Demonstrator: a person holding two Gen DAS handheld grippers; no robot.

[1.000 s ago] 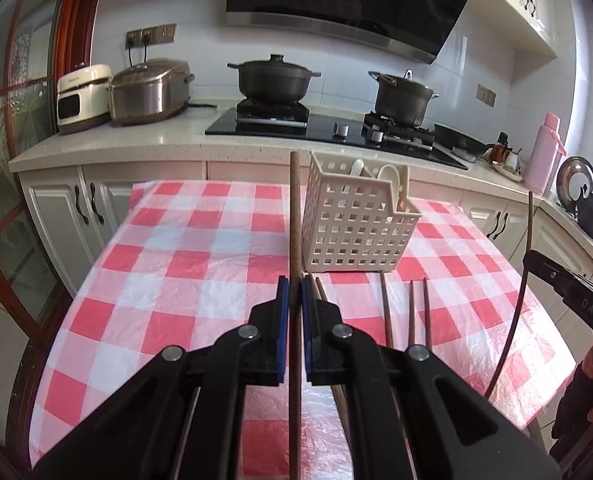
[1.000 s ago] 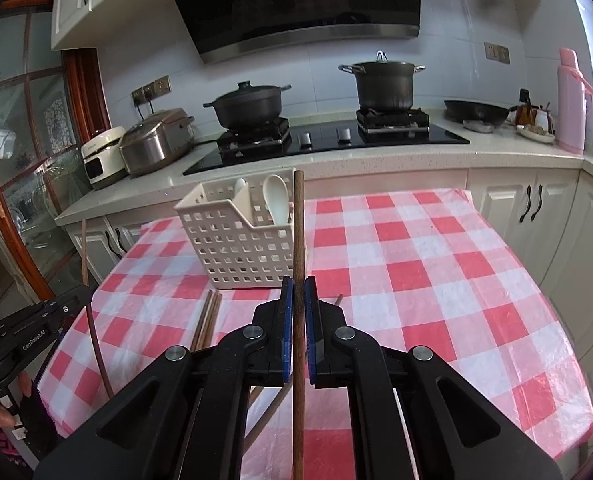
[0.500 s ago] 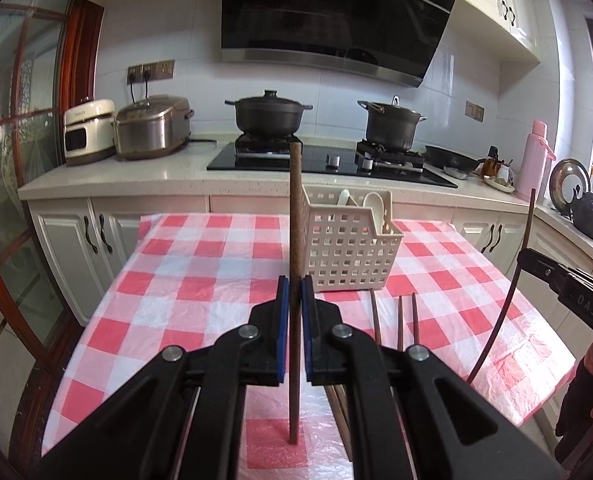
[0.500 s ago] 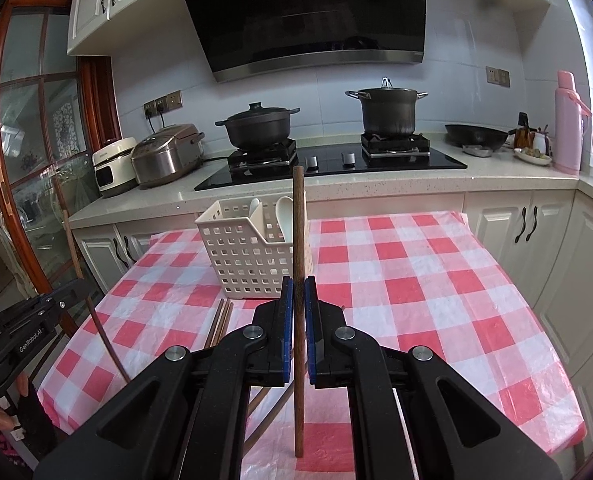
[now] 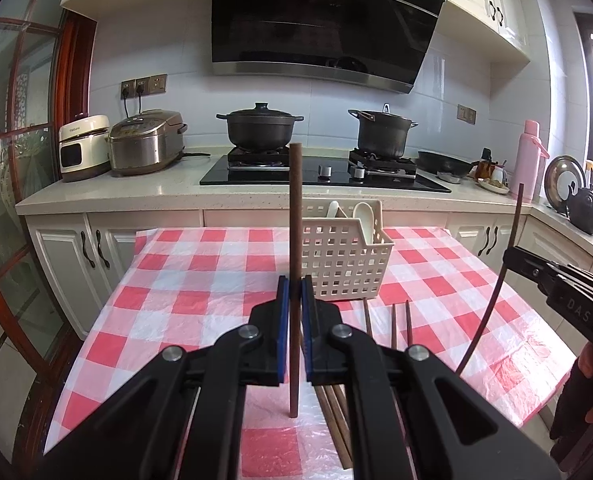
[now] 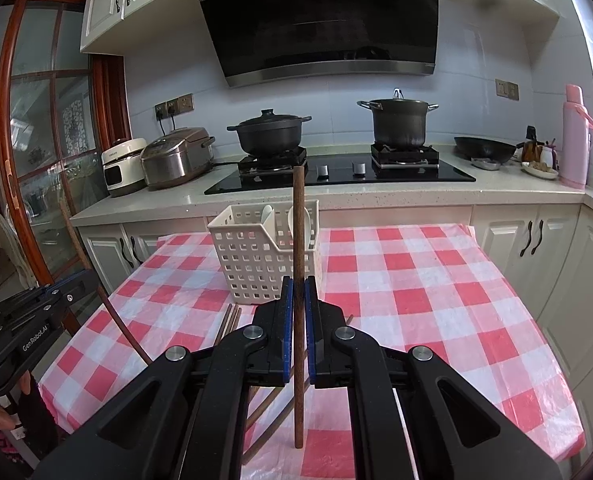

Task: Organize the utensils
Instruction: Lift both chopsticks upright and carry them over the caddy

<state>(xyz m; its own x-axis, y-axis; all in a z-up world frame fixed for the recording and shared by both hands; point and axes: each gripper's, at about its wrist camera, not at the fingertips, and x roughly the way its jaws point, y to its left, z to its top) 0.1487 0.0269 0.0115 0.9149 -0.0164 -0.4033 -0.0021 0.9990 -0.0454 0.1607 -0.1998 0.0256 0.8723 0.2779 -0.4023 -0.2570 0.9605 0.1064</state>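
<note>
Left gripper was clamped on one upright chopstick; right gripper clamped on another. Loose chopsticks lay on the checked table. Thin sticks could pivot in the pads and miss the white basket beyond.
</note>
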